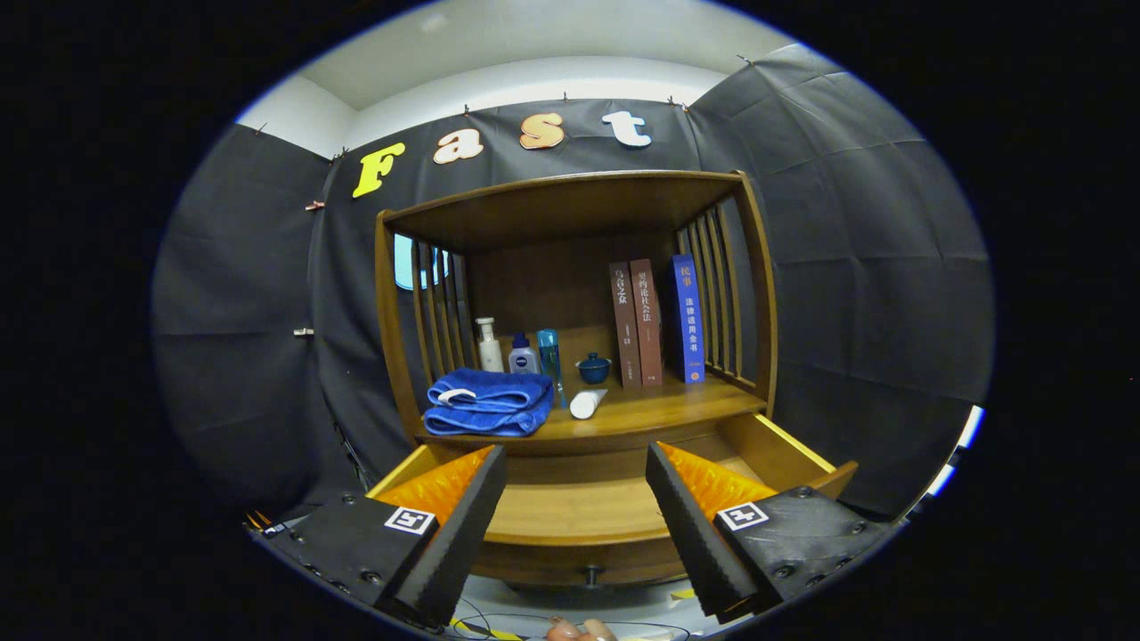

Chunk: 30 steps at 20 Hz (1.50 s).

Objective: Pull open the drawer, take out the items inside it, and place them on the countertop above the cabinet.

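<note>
Nearest, the gripper (pixel 574 512) hangs with its two fingers spread wide apart, gripping nothing, over the front of the pulled-out drawer (pixel 570 521). Between and just under the fingers lies the drawer's bare wooden bottom, with no item to be seen on the part that shows; the fingers hide its two front corners. A small knob (pixel 590 574) sits on the drawer's front panel, below the gap between the fingers. Beneath that, a person's fingertips (pixel 579 630) peek in beside a thin dark cable (pixel 481 623) on the pale floor.

Just beyond the drawer is the table (pixel 659 405), the wooden top of the cabinet, roofed by a shelf and fenced with slatted sides. Towards its front left lies a folded blue towel (pixel 488 402). Just beside the towel, to its right, a white tube (pixel 588 402) lies on its side. Behind the towel stand a white pump bottle (pixel 489 345), a small white bottle with a blue cap (pixel 522 354) and a slim clear-blue bottle (pixel 549 354), close together in a row. A small blue lidded bowl (pixel 593 367) sits right of them, near the back. Further right two brown books (pixel 636 322) stand upright, touching each other, and a blue book (pixel 688 319) stands apart from them, by the right slats
</note>
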{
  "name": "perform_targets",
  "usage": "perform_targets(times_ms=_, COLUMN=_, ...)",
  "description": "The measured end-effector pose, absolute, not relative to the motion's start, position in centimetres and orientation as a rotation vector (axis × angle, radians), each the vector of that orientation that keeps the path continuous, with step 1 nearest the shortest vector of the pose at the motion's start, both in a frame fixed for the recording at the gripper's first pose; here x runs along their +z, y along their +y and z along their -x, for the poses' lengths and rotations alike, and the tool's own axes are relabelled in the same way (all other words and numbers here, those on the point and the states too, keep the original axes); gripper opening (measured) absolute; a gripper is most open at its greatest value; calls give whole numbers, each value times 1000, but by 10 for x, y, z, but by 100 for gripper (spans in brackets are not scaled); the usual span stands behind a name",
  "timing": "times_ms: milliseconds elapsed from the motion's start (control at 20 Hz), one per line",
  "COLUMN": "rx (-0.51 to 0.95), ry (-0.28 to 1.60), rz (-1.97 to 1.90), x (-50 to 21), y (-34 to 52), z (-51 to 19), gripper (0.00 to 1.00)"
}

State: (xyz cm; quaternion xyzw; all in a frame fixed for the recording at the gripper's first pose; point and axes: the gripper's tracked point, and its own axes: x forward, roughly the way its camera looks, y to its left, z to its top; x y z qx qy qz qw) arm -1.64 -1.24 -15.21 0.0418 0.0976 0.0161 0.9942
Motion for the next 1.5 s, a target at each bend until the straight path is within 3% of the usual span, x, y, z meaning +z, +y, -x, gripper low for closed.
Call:
perform_targets(times_ms=550, rx=-2, ry=348, rz=-96, x=-274, y=-8, z=38, gripper=100)
perform_targets(times_ms=1100, rx=-15, ry=336, rz=-89, x=-283, y=-3, z=28, gripper=99)
perform_targets(times_ms=1500, rx=-3, ry=319, rz=-91, x=-285, y=-1, z=-47, gripper=99)
